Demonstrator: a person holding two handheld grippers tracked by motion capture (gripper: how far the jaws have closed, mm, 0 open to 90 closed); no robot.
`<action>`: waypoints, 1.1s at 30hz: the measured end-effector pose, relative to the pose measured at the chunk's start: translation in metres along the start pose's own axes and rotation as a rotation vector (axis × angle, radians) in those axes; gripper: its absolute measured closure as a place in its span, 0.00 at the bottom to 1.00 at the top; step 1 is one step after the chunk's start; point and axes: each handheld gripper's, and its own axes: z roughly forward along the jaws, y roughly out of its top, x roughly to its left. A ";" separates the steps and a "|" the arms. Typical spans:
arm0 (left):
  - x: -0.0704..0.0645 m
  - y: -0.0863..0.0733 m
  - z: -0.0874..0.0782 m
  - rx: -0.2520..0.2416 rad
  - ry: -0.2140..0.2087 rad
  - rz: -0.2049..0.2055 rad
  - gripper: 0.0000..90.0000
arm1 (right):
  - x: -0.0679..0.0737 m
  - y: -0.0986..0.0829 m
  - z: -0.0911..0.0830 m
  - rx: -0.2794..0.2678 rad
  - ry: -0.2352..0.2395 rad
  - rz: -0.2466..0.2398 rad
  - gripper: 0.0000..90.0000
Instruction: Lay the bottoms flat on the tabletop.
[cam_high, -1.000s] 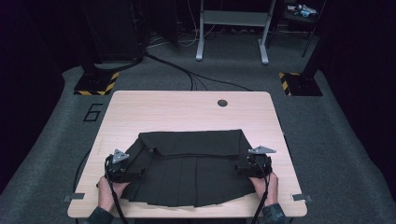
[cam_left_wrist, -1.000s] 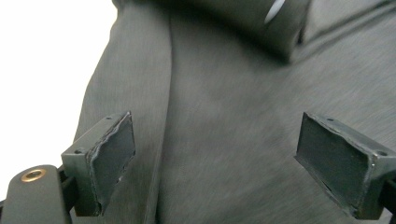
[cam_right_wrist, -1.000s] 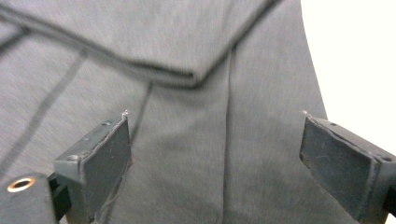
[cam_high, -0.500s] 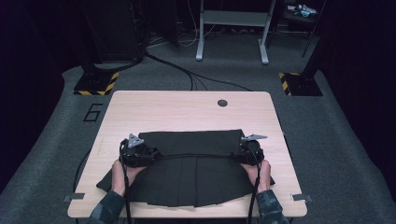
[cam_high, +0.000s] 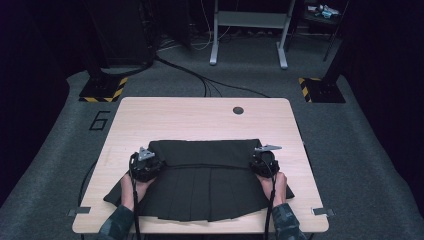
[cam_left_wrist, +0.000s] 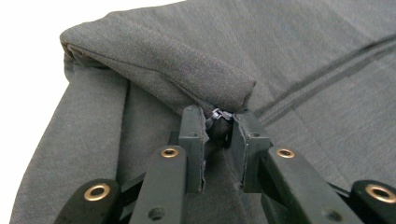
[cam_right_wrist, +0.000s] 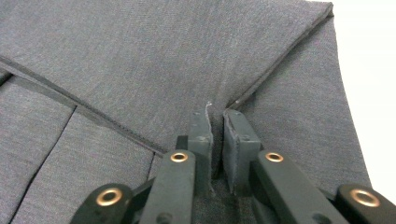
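A dark pleated skirt (cam_high: 205, 180) lay spread on a pale wooden table (cam_high: 200, 120), covering the near half of the tabletop, with its pleated hem toward the person and its far part folded over into a flat band running side to side. The person's forearms came in from the near edge, one hand on each gripper.

The left gripper (cam_high: 145, 165) sat at the left end of the folded band, resting on the cloth. From its own camera, the left gripper (cam_left_wrist: 218, 126) had its two black jaws drawn close together, pinching a bunched edge of the grey fabric where a small metal zip pull (cam_left_wrist: 218, 114) showed between the jaw tips. A rolled fold of the skirt (cam_left_wrist: 163, 60) lay just beyond the jaws, with bright tabletop past it.

The right gripper (cam_high: 264, 161) sat at the right end of the same band, well apart from the left one. In its own camera, the right gripper (cam_right_wrist: 215, 123) had its jaws nearly pressed together, nipping a thin upright ridge of the skirt (cam_right_wrist: 140, 56) between them. A stitched seam ran diagonally across the cloth to the left of the jaws, and the folded corner lay beyond them to the right
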 end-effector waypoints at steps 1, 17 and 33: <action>0.000 -0.001 -0.001 -0.003 0.001 0.005 0.86 | 0.001 0.000 -0.001 -0.007 -0.002 0.003 0.93; 0.021 0.052 -0.004 -0.051 -0.035 0.026 0.90 | -0.006 0.046 -0.020 -0.035 0.022 -0.041 0.94; 0.100 0.109 0.034 -0.042 0.143 -0.295 0.38 | -0.056 0.146 0.013 -0.088 -0.074 0.191 0.39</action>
